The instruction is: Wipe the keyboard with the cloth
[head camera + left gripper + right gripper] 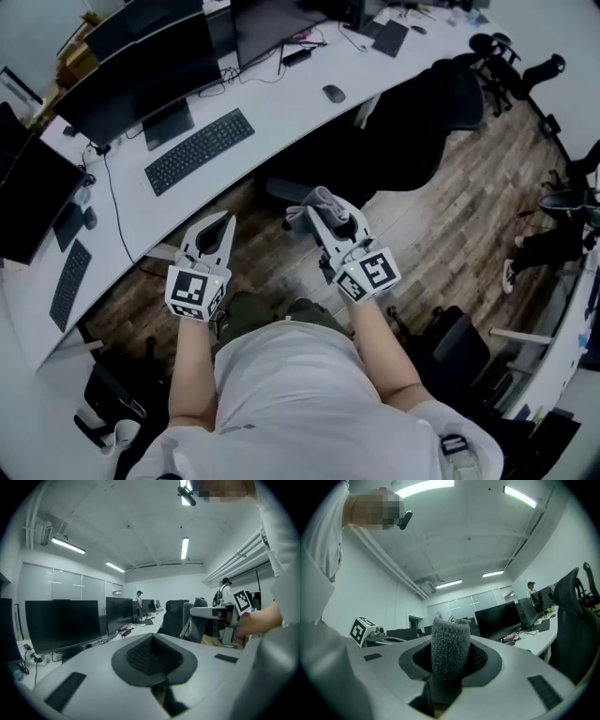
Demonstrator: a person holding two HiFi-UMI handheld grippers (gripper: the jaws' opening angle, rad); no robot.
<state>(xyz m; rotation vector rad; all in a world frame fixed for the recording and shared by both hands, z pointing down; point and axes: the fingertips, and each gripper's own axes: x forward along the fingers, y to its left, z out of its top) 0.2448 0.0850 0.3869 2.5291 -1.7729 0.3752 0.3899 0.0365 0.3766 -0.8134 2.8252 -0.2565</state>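
The white desk (pixel 281 112) curves across the head view from lower left to upper right. Its front edge lies ahead of both grippers, with a strip of bare wooden floor (pixel 441 234) between that edge and the person. A black office chair (pixel 412 122) is pushed up against the desk at the right and takes up the space on that side. The stretch of floor in front of the keyboard (pixel 199 150) is open. The keyboard lies flat on the desk just inside the front edge, below a dark monitor (pixel 141 80). Its long axis follows the edge, running from lower left to upper right. A mouse (pixel 334 93) sits well apart from it further right along the desk, and a second keyboard (pixel 69 284) lies near the desk's left end. Both grippers are held over the floor, short of the desk edge and well apart from the keyboard, pointing towards the desk. The left gripper (pixel 223 225) has its jaws pressed together with nothing between them. The right gripper (pixel 330 220) is clamped on the grey cloth (pixel 322 199). In the right gripper view the cloth (pixel 449 656) stands as a folded, nubbly strip between the dark pads. Its long axis runs along the jaws and its free end sticks out past the tips. In the left gripper view it hangs bunched below the right gripper's jaws.
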